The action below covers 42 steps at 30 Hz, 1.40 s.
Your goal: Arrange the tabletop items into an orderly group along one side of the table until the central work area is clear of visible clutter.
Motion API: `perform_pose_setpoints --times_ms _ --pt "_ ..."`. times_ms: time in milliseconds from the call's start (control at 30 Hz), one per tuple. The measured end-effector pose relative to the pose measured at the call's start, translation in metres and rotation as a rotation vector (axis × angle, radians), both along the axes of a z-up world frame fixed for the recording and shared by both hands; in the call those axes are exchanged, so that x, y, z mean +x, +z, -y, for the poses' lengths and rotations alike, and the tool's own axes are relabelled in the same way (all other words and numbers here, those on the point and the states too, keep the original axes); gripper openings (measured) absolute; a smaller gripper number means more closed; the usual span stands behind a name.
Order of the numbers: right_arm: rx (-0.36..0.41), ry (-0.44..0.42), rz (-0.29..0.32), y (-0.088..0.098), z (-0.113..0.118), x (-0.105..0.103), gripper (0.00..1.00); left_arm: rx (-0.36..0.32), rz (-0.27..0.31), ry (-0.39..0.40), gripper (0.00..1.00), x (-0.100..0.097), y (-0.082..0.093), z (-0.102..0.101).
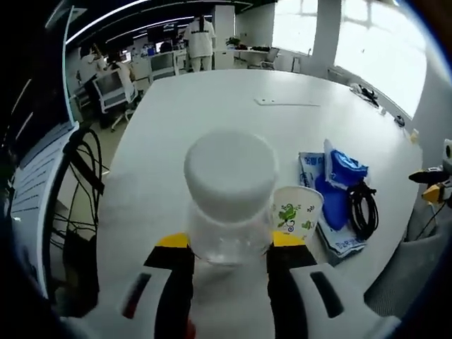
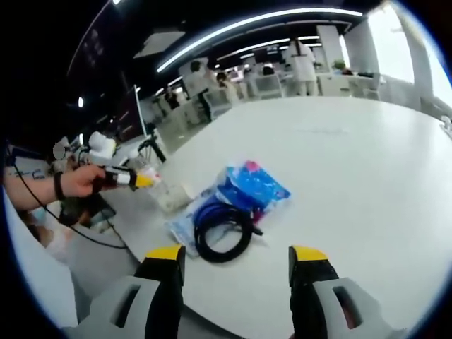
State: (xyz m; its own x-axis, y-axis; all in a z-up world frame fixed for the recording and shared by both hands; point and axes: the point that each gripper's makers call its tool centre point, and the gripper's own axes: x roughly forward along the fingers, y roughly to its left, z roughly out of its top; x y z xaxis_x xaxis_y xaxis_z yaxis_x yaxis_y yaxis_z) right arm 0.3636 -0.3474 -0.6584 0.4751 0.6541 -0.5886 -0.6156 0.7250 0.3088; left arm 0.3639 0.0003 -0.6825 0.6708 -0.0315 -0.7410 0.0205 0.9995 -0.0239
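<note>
A clear jar (image 1: pixel 229 201) with a white lid stands upright on the white table (image 1: pixel 176 127), and my left gripper (image 1: pixel 230 240) is shut on its lower body. A paper cup (image 1: pixel 297 210) with a green print stands right beside the jar. Beyond the cup lie blue packets (image 1: pixel 342 176) and a black cable coil (image 1: pixel 364 209). My right gripper (image 2: pixel 236 254) is open with nothing between its jaws, just short of the cable coil (image 2: pixel 222 232) and blue packets (image 2: pixel 251 185). A hand holds the left gripper (image 2: pixel 134 179) at the table edge. The right gripper (image 1: pixel 432 185) shows at the far right.
A thin flat white strip (image 1: pixel 286 102) lies far out on the table. Cables (image 1: pixel 81 176) hang beside the table's left edge. Desks with monitors and standing people (image 1: pixel 200 39) are behind the table. The table (image 2: pixel 353 155) stretches wide and bare beyond the packets.
</note>
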Motion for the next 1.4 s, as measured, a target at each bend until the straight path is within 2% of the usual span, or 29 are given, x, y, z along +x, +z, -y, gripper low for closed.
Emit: perform_pose_setpoints --times_ms 467,600,833,1000,1400 --pt "-0.007 0.016 -0.010 -0.003 -0.004 -0.001 0.60 -0.059 0.059 0.029 0.39 0.000 -0.002 0.001" --pt "-0.010 0.014 -0.011 -0.002 -0.002 0.000 0.60 -0.103 0.087 0.052 0.40 0.001 -0.004 0.001" --pt "-0.034 0.019 -0.011 0.000 0.005 0.002 0.60 -0.127 0.116 0.079 0.40 0.006 -0.007 0.002" --pt "-0.042 0.009 -0.009 0.002 0.011 0.004 0.60 -0.129 0.129 0.097 0.40 0.016 -0.008 0.000" --pt "-0.071 -0.003 0.002 0.008 0.019 0.013 0.61 -0.152 0.168 0.144 0.41 0.057 -0.008 -0.007"
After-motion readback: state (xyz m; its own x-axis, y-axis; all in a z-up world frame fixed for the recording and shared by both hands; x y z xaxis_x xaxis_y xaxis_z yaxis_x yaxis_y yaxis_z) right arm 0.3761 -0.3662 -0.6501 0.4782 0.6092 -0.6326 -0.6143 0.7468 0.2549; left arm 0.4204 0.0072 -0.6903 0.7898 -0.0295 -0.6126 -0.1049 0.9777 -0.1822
